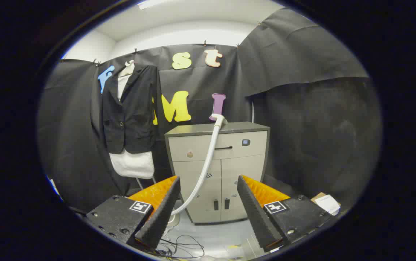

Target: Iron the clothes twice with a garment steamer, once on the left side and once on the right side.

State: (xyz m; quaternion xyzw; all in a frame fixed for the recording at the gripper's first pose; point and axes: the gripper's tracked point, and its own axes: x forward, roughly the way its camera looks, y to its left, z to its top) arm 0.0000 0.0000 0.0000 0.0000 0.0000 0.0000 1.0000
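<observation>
Gripper view, gripper (208, 181) spread (empty), steamer hose (208, 159) beyond fingers

My gripper (208, 183) had its fingers spread apart around nothing, and their rear housings ran out of sight below. The left finger hid where the steamer hose (208, 159) met the floor. The steamer head (219, 119) on the cabinet (244, 159) was too small to make out. The jacket (130, 108) covered most of the white shirt (132, 164).

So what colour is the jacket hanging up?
The jacket is black, over a white garment; the gripper view shows it best. The gripper is open.
</observation>
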